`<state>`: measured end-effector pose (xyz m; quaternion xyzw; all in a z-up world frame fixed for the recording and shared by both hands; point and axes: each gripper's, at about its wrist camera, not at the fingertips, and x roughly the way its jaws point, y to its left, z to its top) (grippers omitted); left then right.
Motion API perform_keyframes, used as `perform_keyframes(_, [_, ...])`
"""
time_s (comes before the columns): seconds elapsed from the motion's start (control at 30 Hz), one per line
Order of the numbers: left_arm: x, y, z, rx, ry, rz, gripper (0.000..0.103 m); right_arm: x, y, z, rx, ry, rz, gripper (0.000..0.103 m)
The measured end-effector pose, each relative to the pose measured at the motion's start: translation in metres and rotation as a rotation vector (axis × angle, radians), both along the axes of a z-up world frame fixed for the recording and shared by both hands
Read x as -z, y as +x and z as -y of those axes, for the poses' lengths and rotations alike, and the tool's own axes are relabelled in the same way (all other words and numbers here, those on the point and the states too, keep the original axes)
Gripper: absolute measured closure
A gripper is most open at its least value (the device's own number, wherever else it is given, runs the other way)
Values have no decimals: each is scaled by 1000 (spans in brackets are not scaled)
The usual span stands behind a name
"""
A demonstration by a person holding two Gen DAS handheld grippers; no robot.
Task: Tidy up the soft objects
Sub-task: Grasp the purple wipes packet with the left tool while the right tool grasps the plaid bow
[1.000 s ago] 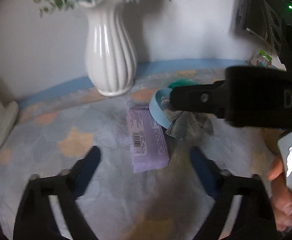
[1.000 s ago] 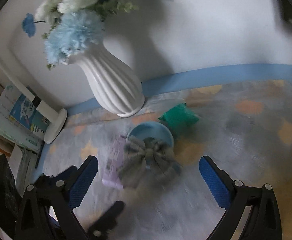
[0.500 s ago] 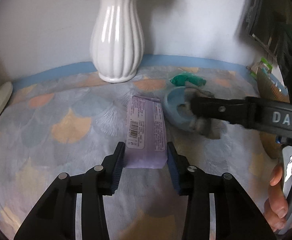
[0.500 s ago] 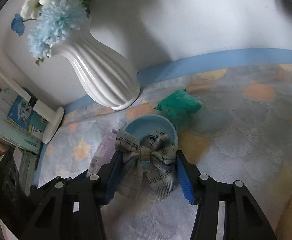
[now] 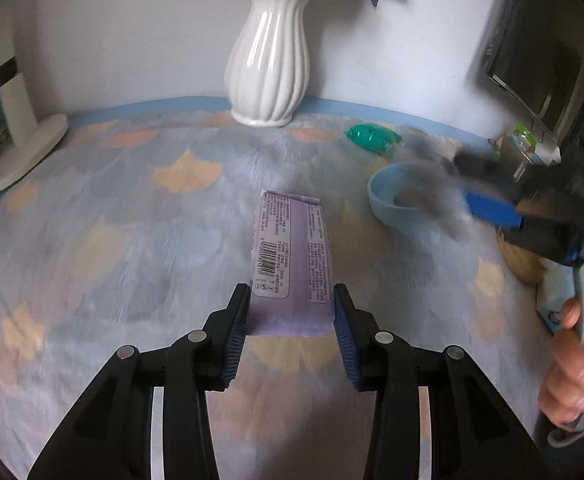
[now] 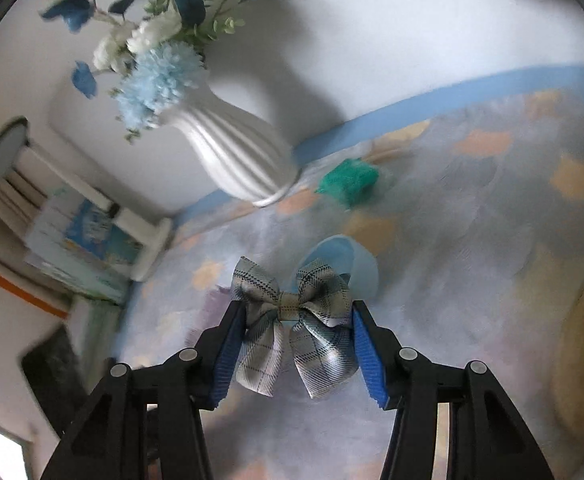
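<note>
Centrally, white ribbed vase point(image 5: 269, 56) stands at back edge of patterned cloth point(image 5: 103, 240); landmark for all positions. Left gripper point(image 5: 290, 320): jaws clamped on near end of purple packet point(image 5: 289, 264), which extends toward vase, well in front of it. Right gripper point(image 6: 298, 332): jaws closed on both loops of plaid bow point(image 6: 292, 316), lifted above pale blue bowl point(image 6: 362, 268), front-right of vase. Green bundle point(image 5: 372, 136) lies on cloth just right of vase. Person's hand point(image 5: 568, 372) grips right gripper's handle.
</note>
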<state>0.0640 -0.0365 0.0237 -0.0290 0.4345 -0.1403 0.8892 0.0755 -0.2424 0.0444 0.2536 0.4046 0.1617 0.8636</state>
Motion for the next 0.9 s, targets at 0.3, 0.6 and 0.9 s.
perform_keyframes(0.3, [4,-40,-14,-43,-11,-7,65,-9,-27,-5,-66,43,49,51])
perform_keyframes(0.6, [10,-48,-13,-68,31,20,64,14,-39,-34,-121,-83,-49,30])
perform_keyframes(0.9, [11,-50,-16,-59,5,22,62,28,20,-53,-121,-189,-88,28])
